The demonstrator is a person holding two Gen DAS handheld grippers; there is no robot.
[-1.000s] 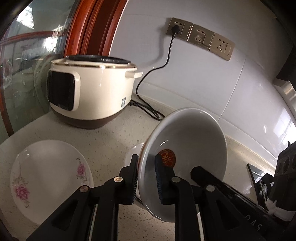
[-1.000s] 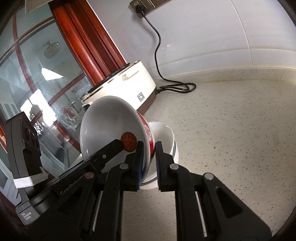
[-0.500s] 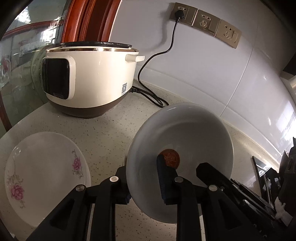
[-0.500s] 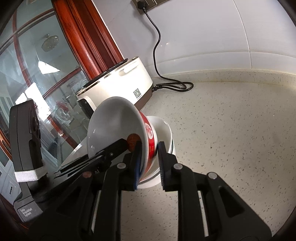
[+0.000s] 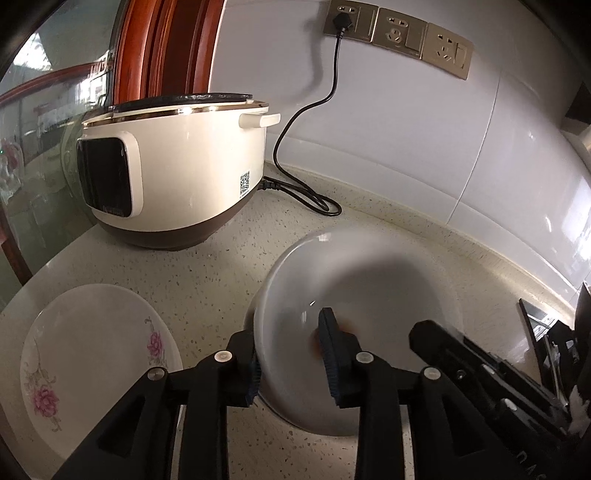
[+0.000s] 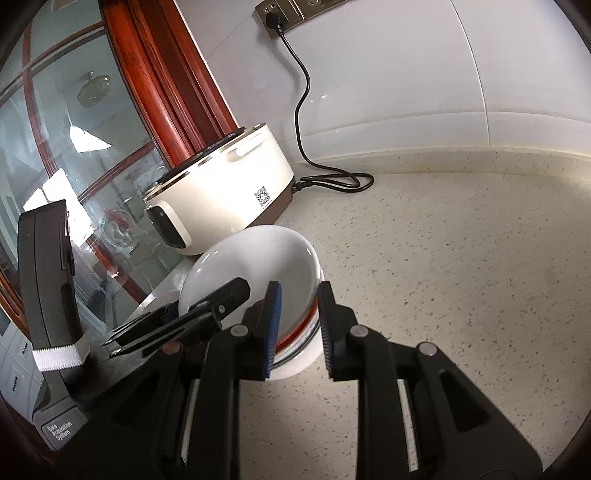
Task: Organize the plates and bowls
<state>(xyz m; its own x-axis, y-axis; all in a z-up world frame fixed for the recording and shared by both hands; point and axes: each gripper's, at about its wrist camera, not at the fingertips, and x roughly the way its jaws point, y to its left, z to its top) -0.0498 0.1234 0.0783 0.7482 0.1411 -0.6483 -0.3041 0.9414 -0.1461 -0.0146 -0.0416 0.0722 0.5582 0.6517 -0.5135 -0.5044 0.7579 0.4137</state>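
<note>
A white bowl with a red band sits nested in another white bowl on the speckled counter; it also shows in the left wrist view. My left gripper is open, its fingers straddling the bowl's near rim. My right gripper is open too, its fingers on either side of the bowl's rim, not pressing it. A white plate with pink flowers lies flat on the counter to the left of the bowls.
A cream rice cooker stands at the back left, its black cord running to a wall socket. A glass pane with a red wooden frame bounds the counter on the left. White tiled wall behind.
The tilted red-banded bowl has been lowered flat into the other bowl. Both grippers have opened from its rim.
</note>
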